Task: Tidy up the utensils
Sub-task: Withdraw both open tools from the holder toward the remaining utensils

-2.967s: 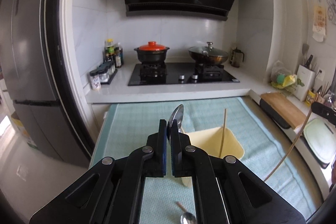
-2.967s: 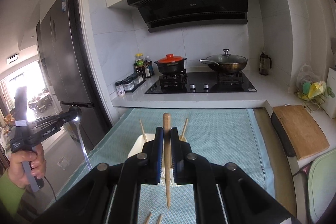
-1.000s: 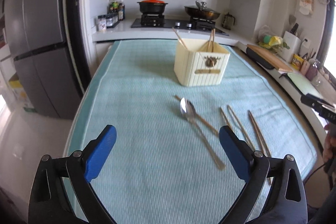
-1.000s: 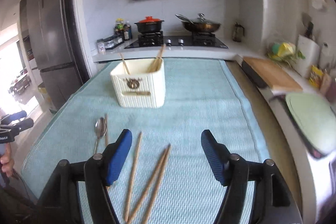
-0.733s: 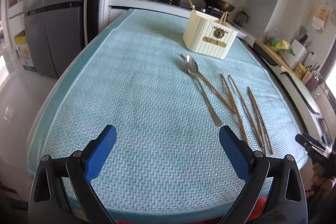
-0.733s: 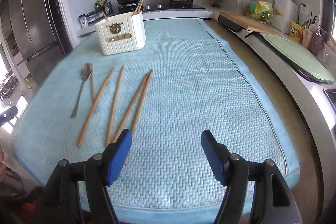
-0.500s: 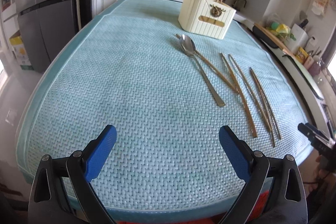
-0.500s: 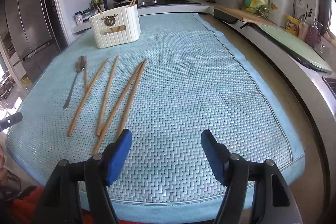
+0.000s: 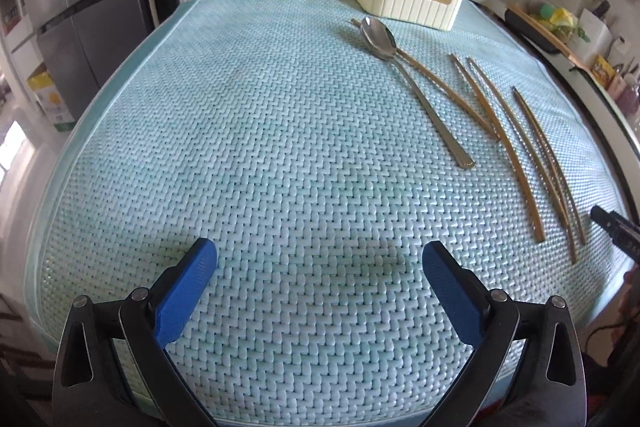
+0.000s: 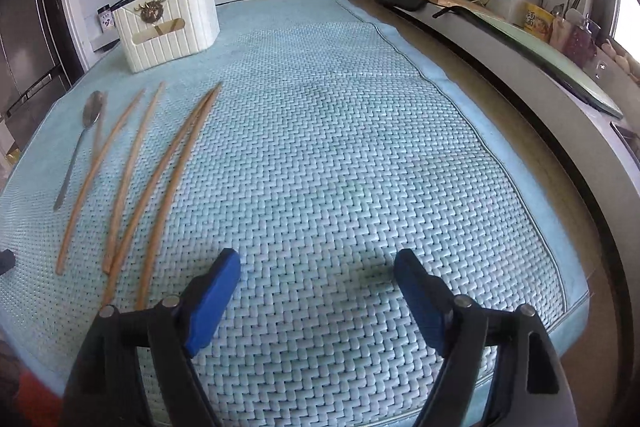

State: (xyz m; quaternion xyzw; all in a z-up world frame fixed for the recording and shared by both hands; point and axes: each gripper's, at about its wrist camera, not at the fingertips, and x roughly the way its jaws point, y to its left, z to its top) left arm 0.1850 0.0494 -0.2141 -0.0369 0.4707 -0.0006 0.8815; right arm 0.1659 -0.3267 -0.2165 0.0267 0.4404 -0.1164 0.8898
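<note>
While the left gripper (image 9: 319, 259) points down at the blue mat (image 9: 248, 147), its jaws stand wide apart with nothing between them. Farther off on the mat lies a spoon (image 9: 404, 75), with wooden chopsticks (image 9: 504, 143) beside it on the right. Behind them stands the cream holder (image 9: 412, 1) with sticks inside.

From the right wrist, the right gripper (image 10: 317, 263) is opening its jaws over bare mat (image 10: 340, 147), holding nothing. Its chopsticks (image 10: 160, 179) lie just to the left, the spoon (image 10: 80, 143) past them, the holder (image 10: 168, 23) far back
</note>
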